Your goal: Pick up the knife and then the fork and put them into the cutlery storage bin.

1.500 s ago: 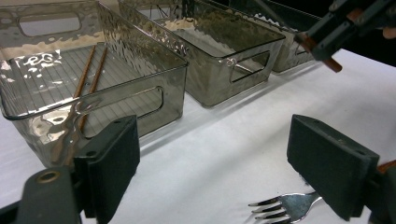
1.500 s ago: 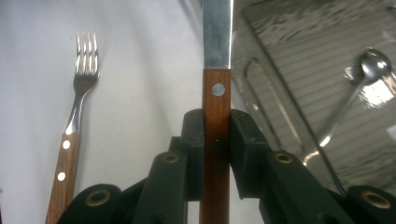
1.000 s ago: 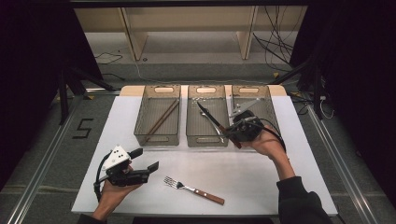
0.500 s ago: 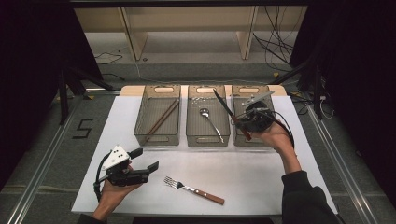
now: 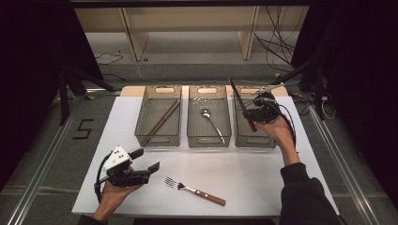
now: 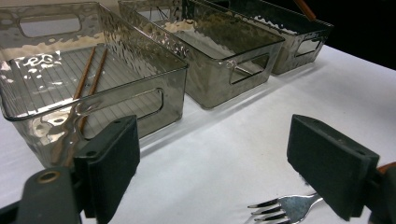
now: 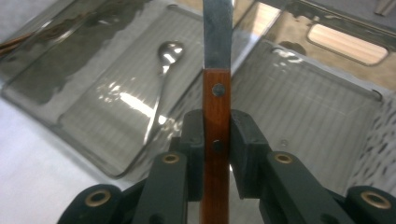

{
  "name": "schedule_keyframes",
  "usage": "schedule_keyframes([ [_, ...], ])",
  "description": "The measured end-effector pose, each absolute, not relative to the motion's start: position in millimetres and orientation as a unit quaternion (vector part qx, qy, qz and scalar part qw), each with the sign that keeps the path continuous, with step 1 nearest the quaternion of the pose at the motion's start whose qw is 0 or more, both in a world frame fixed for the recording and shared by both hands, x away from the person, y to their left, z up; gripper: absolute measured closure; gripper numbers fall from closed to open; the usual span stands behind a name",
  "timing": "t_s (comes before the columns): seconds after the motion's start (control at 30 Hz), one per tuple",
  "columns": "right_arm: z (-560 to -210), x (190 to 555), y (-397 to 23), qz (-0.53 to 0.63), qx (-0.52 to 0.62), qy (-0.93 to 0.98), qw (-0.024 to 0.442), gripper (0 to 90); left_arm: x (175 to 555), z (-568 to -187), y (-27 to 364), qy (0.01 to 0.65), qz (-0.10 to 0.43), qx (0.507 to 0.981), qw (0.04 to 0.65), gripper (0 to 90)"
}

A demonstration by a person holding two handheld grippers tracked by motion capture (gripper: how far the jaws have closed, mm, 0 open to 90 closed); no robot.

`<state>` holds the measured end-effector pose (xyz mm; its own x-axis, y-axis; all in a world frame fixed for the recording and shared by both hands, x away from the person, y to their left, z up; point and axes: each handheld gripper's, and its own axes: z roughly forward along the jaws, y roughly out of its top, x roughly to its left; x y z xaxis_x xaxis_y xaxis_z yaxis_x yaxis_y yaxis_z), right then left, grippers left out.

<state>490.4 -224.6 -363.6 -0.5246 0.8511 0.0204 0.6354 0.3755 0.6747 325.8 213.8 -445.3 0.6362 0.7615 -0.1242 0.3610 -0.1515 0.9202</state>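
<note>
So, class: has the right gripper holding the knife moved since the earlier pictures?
Yes. The right gripper carried the knife rightward, from over the middle bin to over the right bin.

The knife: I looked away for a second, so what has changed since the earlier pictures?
The right gripper, clamped on the knife by its wooden handle, has carried it rightward from over the middle bin to above the right bin. Nothing was released. The left gripper, open, the fork, spoon and chopsticks stayed put.
</note>
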Motion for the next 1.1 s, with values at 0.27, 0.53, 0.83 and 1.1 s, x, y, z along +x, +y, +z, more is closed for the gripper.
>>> schedule_keyframes([
  [0.27,-373,502,-228,0.310,0.488,0.798,0.170,77.1,326,-445,214,0.382,0.189,0.735,0.527,16.9],
  [0.53,-381,508,-226,0.302,0.509,0.791,0.156,77.1,326,-445,214,0.383,0.190,0.734,0.528,16.9],
  [0.83,-395,510,-229,0.280,0.530,0.786,0.147,77.0,326,-445,214,0.383,0.190,0.734,0.528,16.8],
  [1.1,-401,511,-233,0.269,0.544,0.783,0.137,77.0,326,-445,214,0.383,0.189,0.735,0.527,16.9],
])
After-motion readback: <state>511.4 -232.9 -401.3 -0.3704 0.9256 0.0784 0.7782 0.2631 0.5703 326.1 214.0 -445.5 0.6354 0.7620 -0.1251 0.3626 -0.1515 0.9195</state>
